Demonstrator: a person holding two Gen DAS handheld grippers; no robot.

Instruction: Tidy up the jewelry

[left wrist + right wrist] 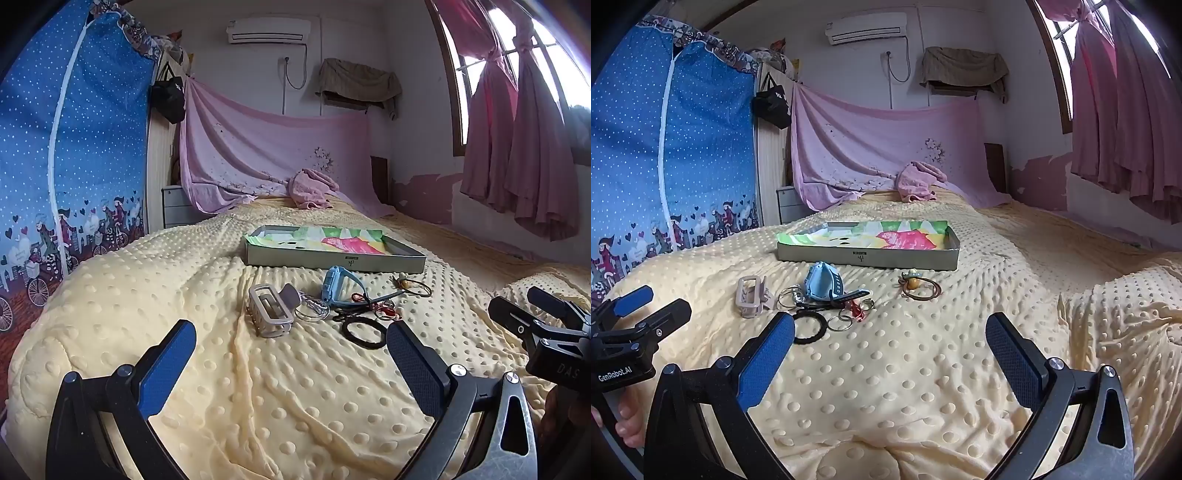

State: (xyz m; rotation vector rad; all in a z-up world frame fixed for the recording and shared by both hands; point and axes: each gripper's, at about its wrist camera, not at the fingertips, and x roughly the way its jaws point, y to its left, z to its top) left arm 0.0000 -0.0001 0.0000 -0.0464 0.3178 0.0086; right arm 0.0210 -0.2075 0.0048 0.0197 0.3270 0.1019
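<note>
A home bedroom: bed [295, 369], curtained window [517, 110], wall air conditioner [268, 31].

A bed [923, 369] in a dotted cream blanket [147, 295] carries, ahead of the jaws, a clip [269, 310], rings [314, 312], watch [336, 286], hair ties [919, 286], then a tray [332, 260].

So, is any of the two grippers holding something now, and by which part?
Nothing is held. The left gripper and the right gripper are both open above the blanket, short of the jewelry pile.
</note>
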